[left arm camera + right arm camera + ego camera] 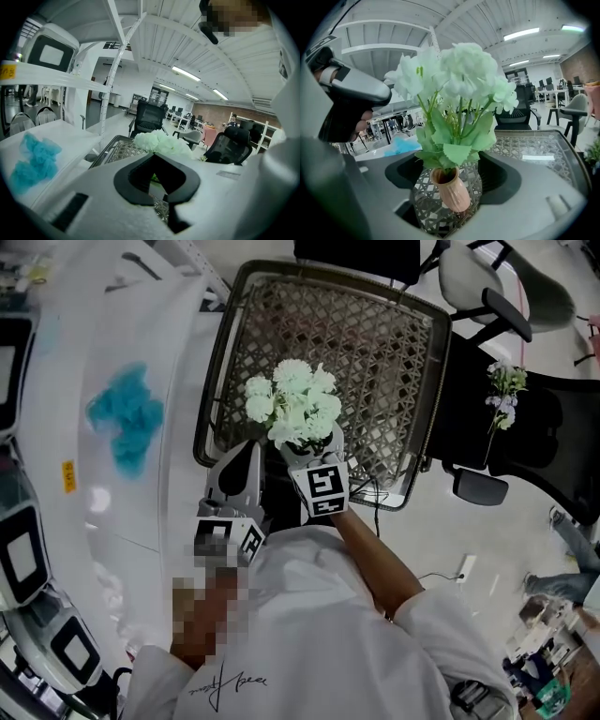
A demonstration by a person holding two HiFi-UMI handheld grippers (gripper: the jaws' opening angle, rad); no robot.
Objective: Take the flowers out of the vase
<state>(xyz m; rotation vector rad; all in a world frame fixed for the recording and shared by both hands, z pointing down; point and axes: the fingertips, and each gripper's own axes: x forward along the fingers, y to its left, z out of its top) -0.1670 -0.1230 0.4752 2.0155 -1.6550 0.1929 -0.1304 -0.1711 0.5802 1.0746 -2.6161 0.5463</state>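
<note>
the flowers [457, 79] look light and soft, likely an artificial bunch, with thin stems that would bend or crush under a hard squeeze, and the heads would lose shape if pinched. the best hold is probably low on the gathered stems, just above the mouth of the vase [452, 190], pulling straight up out of its neck. the vase is small and narrow, so it may lift or tip with the stems unless steadied.

the blooms are pale, white-green pompoms over toothed green leaves, set in a ribbed pink vase on the woven table [394, 352], toward its near side. the right gripper [450, 161] has its jaws spread wide on either side of the vase, with the pads not touching it. the left gripper [153, 159] sits just left of the vase, jaws together and empty.
</note>
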